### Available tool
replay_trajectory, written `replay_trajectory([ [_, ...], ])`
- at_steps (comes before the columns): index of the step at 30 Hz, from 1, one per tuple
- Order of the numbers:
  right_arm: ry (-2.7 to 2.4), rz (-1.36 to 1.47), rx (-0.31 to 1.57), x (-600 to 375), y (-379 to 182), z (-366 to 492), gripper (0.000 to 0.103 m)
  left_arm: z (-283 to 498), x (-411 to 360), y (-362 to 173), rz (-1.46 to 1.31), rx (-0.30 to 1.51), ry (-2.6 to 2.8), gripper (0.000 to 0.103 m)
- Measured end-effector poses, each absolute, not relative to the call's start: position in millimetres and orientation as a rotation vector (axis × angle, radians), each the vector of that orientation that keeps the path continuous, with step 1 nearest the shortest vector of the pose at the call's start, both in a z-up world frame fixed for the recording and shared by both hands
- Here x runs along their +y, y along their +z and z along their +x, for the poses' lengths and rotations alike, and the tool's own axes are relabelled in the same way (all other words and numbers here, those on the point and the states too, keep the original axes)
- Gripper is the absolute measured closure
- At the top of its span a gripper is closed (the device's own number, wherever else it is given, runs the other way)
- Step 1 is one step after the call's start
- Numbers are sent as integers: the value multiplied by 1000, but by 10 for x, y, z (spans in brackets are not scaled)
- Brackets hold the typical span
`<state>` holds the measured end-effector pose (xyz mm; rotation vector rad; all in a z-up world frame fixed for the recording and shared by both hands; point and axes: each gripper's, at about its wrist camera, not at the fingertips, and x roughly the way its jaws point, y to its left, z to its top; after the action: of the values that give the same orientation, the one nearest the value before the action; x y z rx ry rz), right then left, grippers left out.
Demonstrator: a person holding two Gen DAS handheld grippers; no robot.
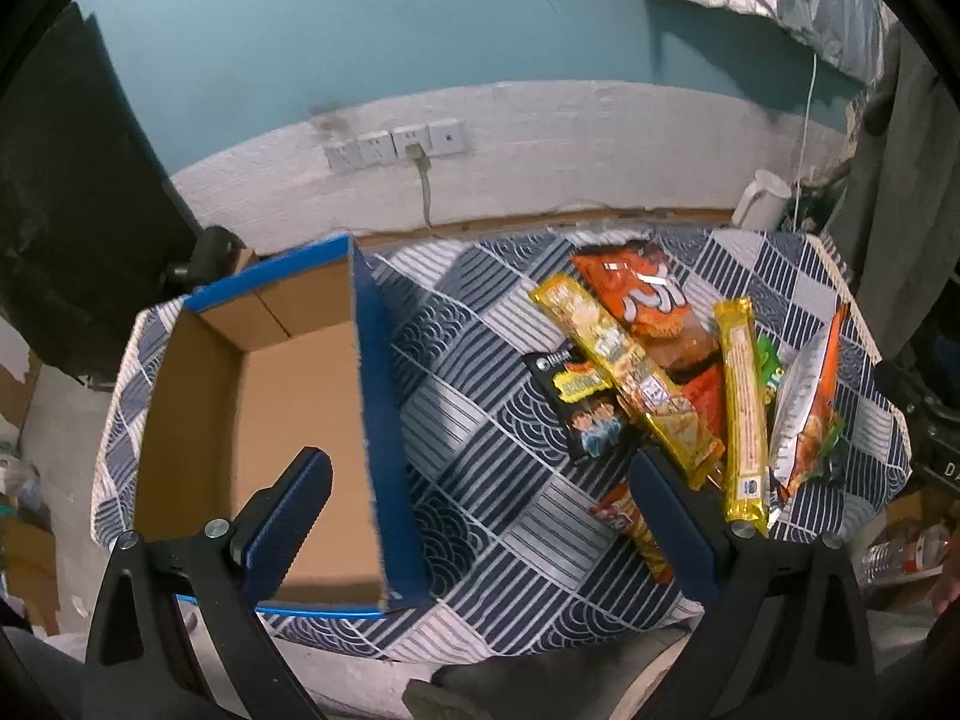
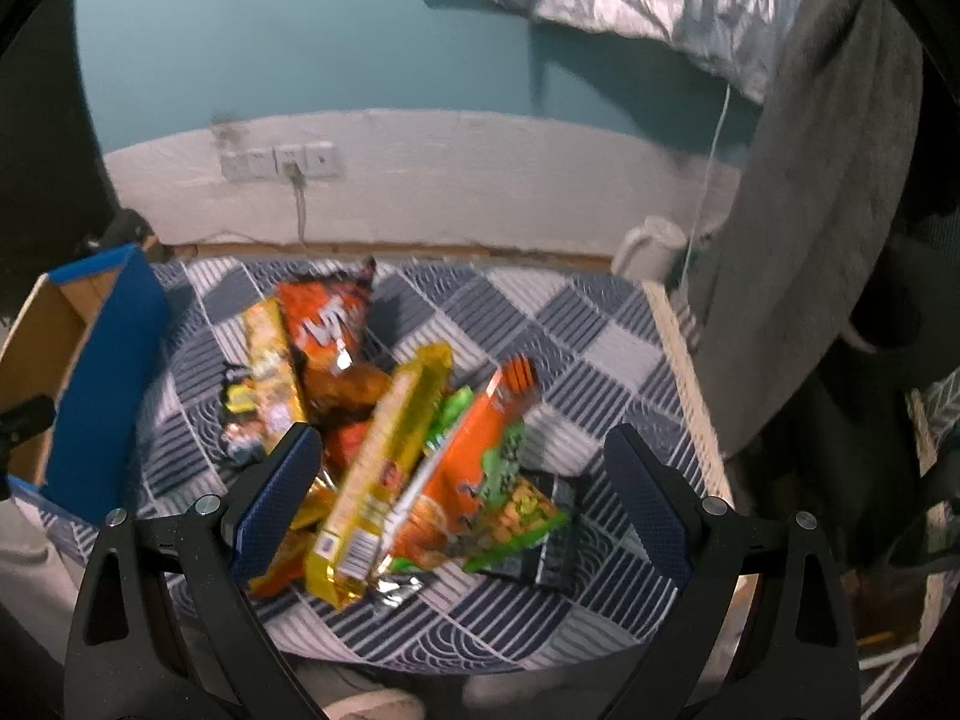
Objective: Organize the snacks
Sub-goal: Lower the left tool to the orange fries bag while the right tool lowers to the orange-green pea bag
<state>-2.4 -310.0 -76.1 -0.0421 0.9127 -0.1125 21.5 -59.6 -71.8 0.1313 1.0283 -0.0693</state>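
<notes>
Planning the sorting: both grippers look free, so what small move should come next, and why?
Probably lower the open right gripper onto the long yellow packet atop the snack pile and close: the box holds nothing, and that packet lies between the jaws.

Both views dim, indoor, cool cast. Heavy fisheye: black vignette in all corners, wall (image 1: pixel 420 30) band and sockets (image 1: pixel 396 147) bow into arcs.

Left wrist view mostly sharp. Glare spots on the orange bag (image 1: pixel 636 294) and the yellow packs (image 1: pixel 624 369). Box (image 1: pixel 300 420) wall throws a shadow across its floor, so light seems to come from the left. Near box edge slightly soft.

Right wrist view motion-blurred: snacks (image 2: pixel 384 438) smeared, print unreadable, cloth (image 2: pixel 600 360) pattern soft, mug (image 2: pixel 651 249) fuzzy. Fingers (image 2: pixel 279 498) stay crisp. Foil (image 2: pixel 660 0) top right catches bright highlights.
</notes>
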Motion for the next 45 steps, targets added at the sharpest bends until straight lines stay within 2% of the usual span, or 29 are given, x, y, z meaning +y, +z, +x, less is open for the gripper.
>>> replay_trajectory([
  [21,-157,79,1022,-3422,-1423,163,10,386,-1124,-1620,119,1214,2,2],
  [45,-148,34,1069,-3351,-1800,324,10,633,-1232,-2040,51,1290,54,2],
])
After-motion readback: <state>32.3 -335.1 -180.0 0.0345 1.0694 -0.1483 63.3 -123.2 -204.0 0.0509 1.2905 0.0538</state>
